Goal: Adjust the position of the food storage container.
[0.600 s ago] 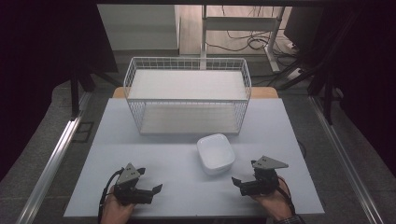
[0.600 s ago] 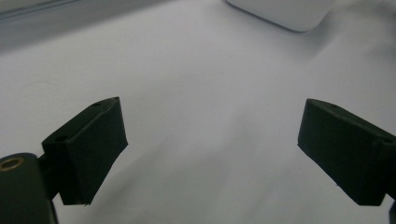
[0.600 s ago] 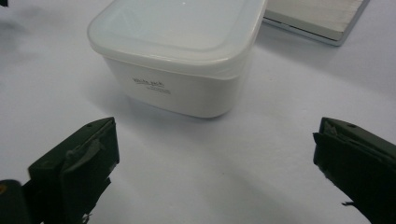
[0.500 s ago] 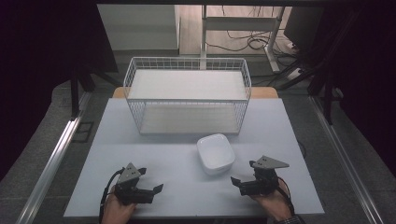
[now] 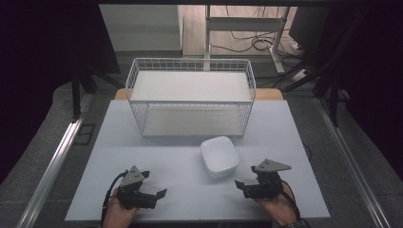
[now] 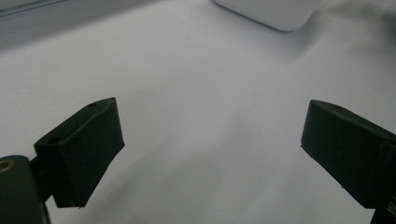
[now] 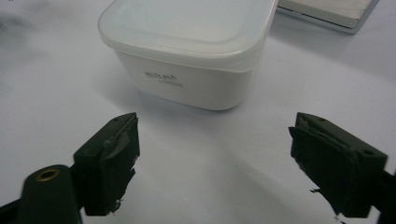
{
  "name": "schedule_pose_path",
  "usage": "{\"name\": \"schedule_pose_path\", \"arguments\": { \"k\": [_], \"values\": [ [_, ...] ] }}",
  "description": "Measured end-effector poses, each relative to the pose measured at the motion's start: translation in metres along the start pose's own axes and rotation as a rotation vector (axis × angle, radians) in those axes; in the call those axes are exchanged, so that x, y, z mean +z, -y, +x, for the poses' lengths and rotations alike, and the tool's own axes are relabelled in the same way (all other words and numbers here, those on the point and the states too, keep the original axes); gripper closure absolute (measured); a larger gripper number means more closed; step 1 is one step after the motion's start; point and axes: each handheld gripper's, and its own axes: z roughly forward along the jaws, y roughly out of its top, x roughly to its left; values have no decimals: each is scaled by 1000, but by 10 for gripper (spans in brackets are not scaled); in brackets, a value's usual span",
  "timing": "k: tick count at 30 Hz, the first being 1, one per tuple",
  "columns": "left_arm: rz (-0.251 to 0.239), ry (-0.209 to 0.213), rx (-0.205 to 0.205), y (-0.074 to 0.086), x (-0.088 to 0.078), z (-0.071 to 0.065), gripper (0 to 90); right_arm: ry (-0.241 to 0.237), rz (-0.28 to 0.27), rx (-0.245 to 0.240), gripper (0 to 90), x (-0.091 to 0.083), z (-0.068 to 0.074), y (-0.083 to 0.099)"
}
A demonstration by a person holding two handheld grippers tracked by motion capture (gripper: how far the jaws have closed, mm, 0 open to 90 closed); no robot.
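White lidded container (image 5: 219, 156) sits untouched on bench (image 5: 157, 156) just in front of wire basket (image 5: 190, 97), left gripper (image 5: 154, 195) and right gripper (image 5: 241, 185) both spread wide and empty nearby; nothing started yet, by my reading.

Bare white table (image 5: 157, 164) lies open ahead of the left gripper (image 5: 154, 194), with nothing between its spread jaws. A lidded white tub (image 5: 219, 156) stands close in front of the right gripper (image 5: 241, 186), blocking a straight path forward. Behind the tub, a wire basket (image 5: 191, 95) spans the far table.
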Motion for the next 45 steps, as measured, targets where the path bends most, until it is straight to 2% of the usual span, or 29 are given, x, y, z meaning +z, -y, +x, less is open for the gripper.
{"name": "schedule_pose_path", "arguments": {
  "k": [5, 8, 10, 14, 17, 19, 20, 21, 26, 32, 33, 34, 35, 37, 42, 45],
  "values": [
    [12, 2, -6, 0, -2, 0, 30, -10, 8, 4, 258, 1, -1, -3],
    [-7, 41, -20, -1, -4, 1, 30, -17, 20, -14, 359, -2, -2, -6],
    [-1, 53, -12, -1, -4, 1, 43, -13, 11, -18, 432, -5, -4, -9],
    [40, 42, 11, 0, 1, 1, 49, -48, -7, -4, 574, -10, -7, -19],
    [25, 44, 17, -1, 0, -1, 47, -73, -10, -2, 698, -8, -8, -25],
    [22, 34, 31, -1, 0, -2, 52, -67, -3, -13, 765, -6, -8, -30],
    [22, 34, 31, -1, 0, -2, 56, -67, -3, -13, 765, -6, -8, -30],
    [26, 22, 28, -1, 0, -2, 63, -51, 1, -32, 830, -2, -10, -38],
    [2, 22, 40, -3, -1, -3, 66, -42, 2, -22, 875, 11, -19, -56],
    [-3, 11, 46, -3, -2, -3, 84, 37, -16, -19, 890, 34, -32, -77],
    [-4, 10, 44, -3, -2, -3, 84, 58, -12, -11, 890, 39, -36, -81],
    [-4, 10, 44, -3, -2, -3, 84, 58, -12, -11, 890, 39, -36, -81],
    [-8, 7, 44, -3, -3, -3, 86, 73, -5, 10, 890, 50, -44, -87],
    [-16, 3, 43, -3, -4, -2, 86, 86, 11, 15, 891, 60, -47, -91],
    [-31, 3, 29, -4, -8, 1, 102, 81, 41, 11, 891, 80, -49, -96],
    [-40, 11, 27, -5, -9, 2, 132, 44, 48, -8, 891, 88, -44, -100]
  ]
}}
